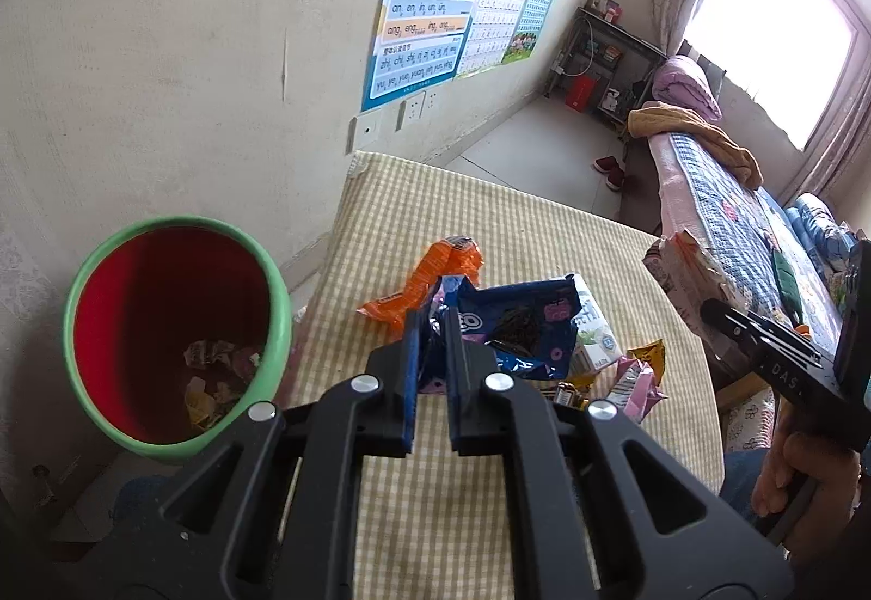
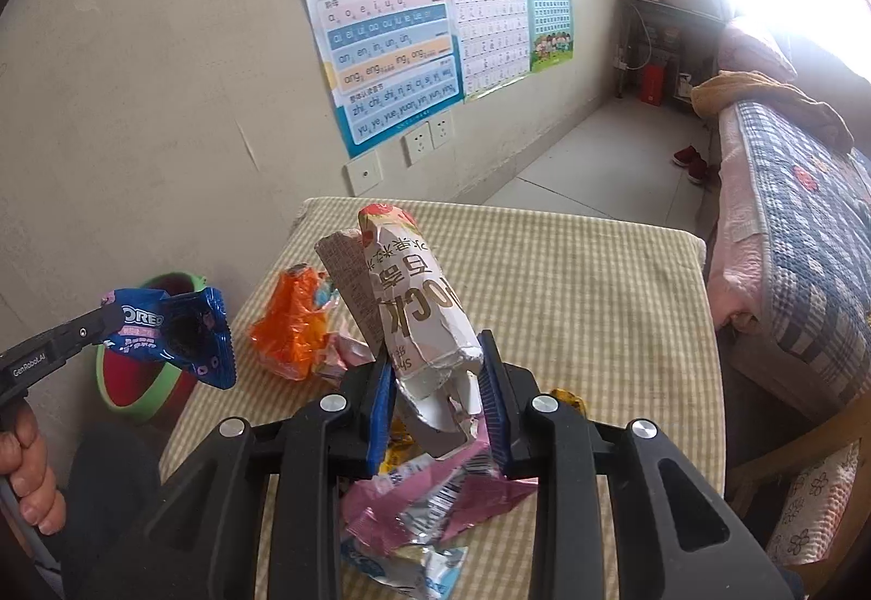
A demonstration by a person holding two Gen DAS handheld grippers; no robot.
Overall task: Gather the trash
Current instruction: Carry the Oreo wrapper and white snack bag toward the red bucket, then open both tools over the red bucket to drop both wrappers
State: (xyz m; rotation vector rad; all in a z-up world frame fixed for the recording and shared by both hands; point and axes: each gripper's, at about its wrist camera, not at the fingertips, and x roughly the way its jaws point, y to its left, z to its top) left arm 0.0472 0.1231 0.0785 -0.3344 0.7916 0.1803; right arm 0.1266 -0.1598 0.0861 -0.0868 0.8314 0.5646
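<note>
My left gripper (image 1: 431, 322) is shut on a blue Oreo wrapper (image 1: 522, 328) and holds it above the checked table (image 1: 435, 491), right of a green bin (image 1: 174, 328) with a red inside and some scraps in it. The right wrist view shows that wrapper (image 2: 174, 333) over the bin (image 2: 141, 382). My right gripper (image 2: 435, 371) is shut on a crumpled white Pocky box (image 2: 413, 306), lifted above the table (image 2: 599, 328). An orange wrapper (image 1: 430, 279) (image 2: 294, 328), a pink wrapper (image 2: 435, 496) and a small carton (image 1: 593, 344) lie on the table.
The wall with posters (image 2: 381, 28) and sockets (image 2: 430, 137) is behind the table. A bed with a checked quilt (image 2: 795, 197) runs along the right. A chair cushion (image 2: 816, 502) is at lower right. A shelf (image 1: 604, 55) stands in the far corner.
</note>
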